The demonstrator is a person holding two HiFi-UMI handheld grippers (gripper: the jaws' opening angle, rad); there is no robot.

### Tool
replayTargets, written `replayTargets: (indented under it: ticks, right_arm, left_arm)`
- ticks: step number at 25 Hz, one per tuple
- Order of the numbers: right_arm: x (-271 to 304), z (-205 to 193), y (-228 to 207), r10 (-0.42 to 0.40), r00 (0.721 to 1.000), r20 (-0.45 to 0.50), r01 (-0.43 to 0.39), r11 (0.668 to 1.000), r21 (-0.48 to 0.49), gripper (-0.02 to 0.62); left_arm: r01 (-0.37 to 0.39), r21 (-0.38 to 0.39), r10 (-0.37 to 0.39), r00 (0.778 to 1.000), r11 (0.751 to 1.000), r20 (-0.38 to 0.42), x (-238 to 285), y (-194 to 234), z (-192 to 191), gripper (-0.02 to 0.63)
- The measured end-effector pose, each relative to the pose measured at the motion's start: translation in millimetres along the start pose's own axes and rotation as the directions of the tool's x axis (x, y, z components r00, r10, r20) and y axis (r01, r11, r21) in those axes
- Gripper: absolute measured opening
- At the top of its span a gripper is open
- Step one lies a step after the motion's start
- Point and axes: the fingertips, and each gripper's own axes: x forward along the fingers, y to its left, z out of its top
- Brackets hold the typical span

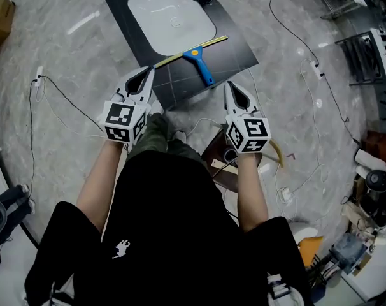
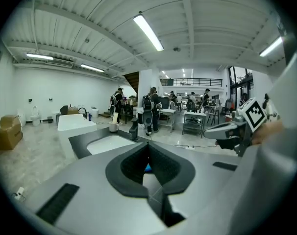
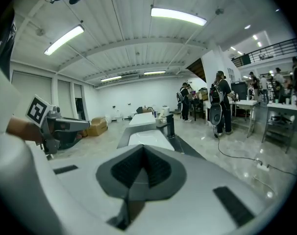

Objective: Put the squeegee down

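Head view: a dark counter (image 1: 244, 50) carries a white basin (image 1: 171, 14) sunk in its top. The squeegee (image 1: 199, 57), with blue handle and yellow-edged blade, lies flat on the counter just beside the basin's near rim, handle pointing toward the person. The left tool (image 1: 150, 71) is clenched with nothing gripped, its tip at the counter's left edge. The right tool (image 1: 228, 85) is likewise clenched and empty, just off the counter's near edge, apart from the squeegee.

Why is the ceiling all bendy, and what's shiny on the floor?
Left gripper view: wide lens bows the white ribbed ceiling, corners go black; right gripper view: same bowing, the long tube lamp glares; head view: white glare streaks on the glossy grey marble floor.
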Motion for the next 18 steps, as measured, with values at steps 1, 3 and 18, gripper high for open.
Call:
replayTargets:
  ticks: [1,3,18]
  right_arm:
    - [-4,2,4,0.001,1.000,0.007,-0.001,1.000,0.004,0.002]
    - [-10,7,13,0.005,1.000,0.022,-0.005,1.000,0.012,0.002]
    - [-40,47,66,-0.058,0.992,0.110,0.058,0.998,0.002,0.002]
  left_arm:
    - [-0.001,-0.003,0.001,1.000,1.000,-0.001,-6,-2,-1,0.003]
    - [-0.005,-0.020,0.005,1.000,1.000,0.002,-19,-2,-3,0.003]
    - [0.039,0.031,-0.042,0.994,0.999,0.100,-64,16,22,0.003]
